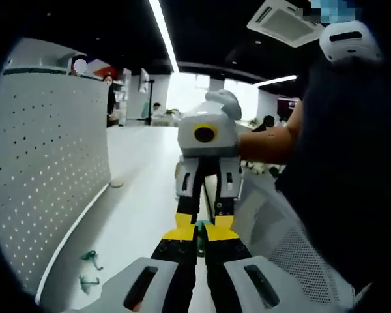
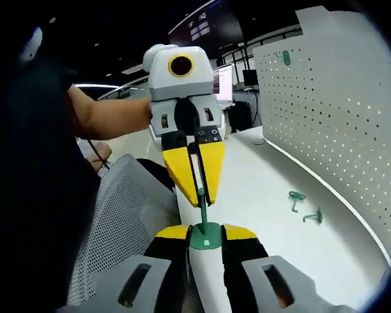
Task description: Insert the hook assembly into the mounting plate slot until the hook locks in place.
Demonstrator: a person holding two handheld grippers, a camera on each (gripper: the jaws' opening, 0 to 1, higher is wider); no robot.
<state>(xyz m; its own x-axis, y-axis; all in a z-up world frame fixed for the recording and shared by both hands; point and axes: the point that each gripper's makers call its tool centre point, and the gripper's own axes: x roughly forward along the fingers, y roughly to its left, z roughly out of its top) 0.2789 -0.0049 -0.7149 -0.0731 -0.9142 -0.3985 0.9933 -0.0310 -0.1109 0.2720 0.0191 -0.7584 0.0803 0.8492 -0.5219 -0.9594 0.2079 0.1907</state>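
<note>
Between the two facing grippers, above the white table's [image 2: 260, 189] near edge: green hook assembly [image 2: 204, 222], long axis running gripper to gripper. Right gripper [image 2: 204, 236] clamped on its plate end, left gripper [image 2: 202, 194] pinching its rod. Two spare green hooks [image 2: 304, 207] lying by the pegboard [image 2: 332, 111], open tabletop between.

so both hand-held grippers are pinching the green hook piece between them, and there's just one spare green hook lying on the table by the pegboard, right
Not quite: two spare green hooks lie on the table by the pegboard, not one, as the right gripper view shows. The rest holds: the right hand-held gripper grips the green hook piece at its base and the left hand-held gripper pinches its stem.
</note>
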